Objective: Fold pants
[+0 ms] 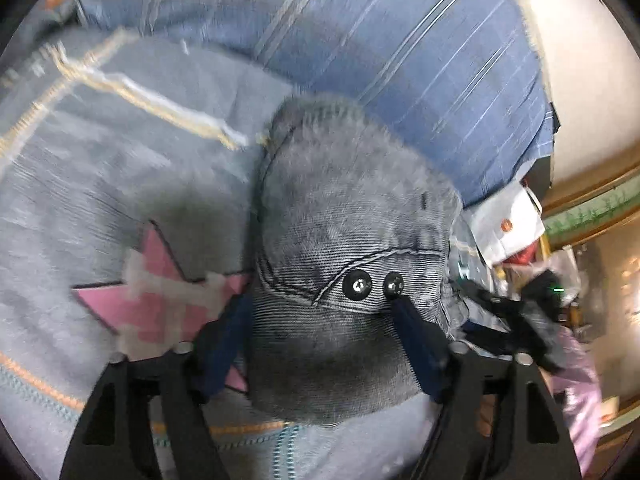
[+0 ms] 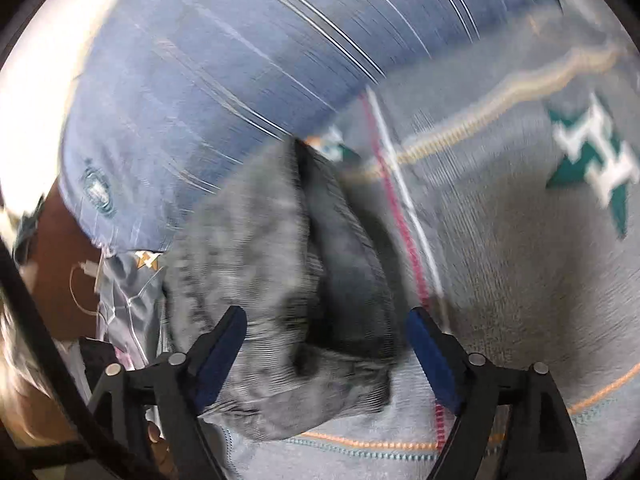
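The grey denim pants (image 1: pixel 344 216) lie bunched on a grey-blue patterned bedspread (image 1: pixel 80 184). In the left wrist view the waistband with two metal snap buttons (image 1: pixel 356 285) fills the space between the fingers of my left gripper (image 1: pixel 320 320), which stand wide apart with the fabric between them. In the right wrist view a folded mass of the pants (image 2: pixel 280 280) lies between the fingers of my right gripper (image 2: pixel 324 332), which is open; the view is blurred by motion.
A blue striped pillow (image 1: pixel 400 40) lies behind the pants, also in the right wrist view (image 2: pixel 224 64). A pink star patch (image 1: pixel 160 304) and a green one (image 2: pixel 592 160) mark the bedspread. Bags and clutter (image 1: pixel 516 240) lie beyond the bed edge at right.
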A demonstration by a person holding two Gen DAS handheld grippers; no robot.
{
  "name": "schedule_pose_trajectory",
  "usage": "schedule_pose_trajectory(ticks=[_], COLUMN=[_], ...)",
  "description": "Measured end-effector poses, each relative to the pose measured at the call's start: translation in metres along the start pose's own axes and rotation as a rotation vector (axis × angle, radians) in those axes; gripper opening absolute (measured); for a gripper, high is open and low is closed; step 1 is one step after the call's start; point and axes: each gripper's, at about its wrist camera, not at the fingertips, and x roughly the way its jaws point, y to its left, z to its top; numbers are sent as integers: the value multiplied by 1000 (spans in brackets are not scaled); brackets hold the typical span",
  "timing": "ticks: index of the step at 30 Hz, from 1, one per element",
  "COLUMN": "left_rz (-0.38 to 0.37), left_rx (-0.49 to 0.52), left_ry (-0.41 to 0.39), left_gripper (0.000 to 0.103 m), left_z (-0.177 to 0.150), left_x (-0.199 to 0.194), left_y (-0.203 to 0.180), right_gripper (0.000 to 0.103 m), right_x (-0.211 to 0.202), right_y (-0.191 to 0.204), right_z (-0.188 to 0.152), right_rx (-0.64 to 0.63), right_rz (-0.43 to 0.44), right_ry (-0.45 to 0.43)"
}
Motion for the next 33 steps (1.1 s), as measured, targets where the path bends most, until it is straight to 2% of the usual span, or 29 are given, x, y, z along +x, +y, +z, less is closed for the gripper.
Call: schedule_pose_trajectory(ticks=[1,3,7,9,10,11,12,13,14,15,16,17,19,21,25,28,31,33], left_rz=[-25,-52,-116,-121,-124,-129,-129,-117,-93,-74,-66,-73,-87,-48,-31,-48,-26,3], left_rx=[-23,-53,-77,-79,-98,-113,-122,-117,-94,-70,-47,-37,-6,34,2,-60,-53,-55], left_ry=[36,54,38,18,15,11,4,-11,-34,-49,-55,-55,-74,-117,-132,-133,-164,-178], left_gripper=[76,79,80,70,64,62,62,62,57,46,40,30,25,24,24,24,29,30], left_z=[5,12,16,14,13,11,11,12,12,11,9,9,2,-11,-45,-82,-107,-112], left_x=[8,15,18,15,15,12,11,10,9,7,5,3,-16,-40,-68,-76,-72,-66], left_y=[3,7,13,16,18,20,21,19,16,11,6,2,-9,-20,-15,9,28,33], right_gripper=[85,85,85,83,80,72,57,50,46,41,39,35,32,31,31,31,31,31], right_x=[3,-1,9,14,15,17,17,19,20,22,22,19,10,0,-8,-18,-15,-11], right_y=[-7,-7,-10,-10,-8,-4,-3,-1,1,4,8,18,43,65,85,87,84,78], right_z=[1,3,3,1,0,1,2,2,-1,-1,-3,-7,-16,-28,-56,-100,-134,-143], right_rx=[31,40,63,76,57,25,14,9,8,0,-29,-86,-197,-279,-293,-282,-291,-313], right_rz=[23,70,175,240,223,185,159,150,161,158,134,88,18,12,41,60,10,-27], right_ry=[1,0,63,99,100,100,89,91,101,99,91,72,7,-21,18,32,41,43])
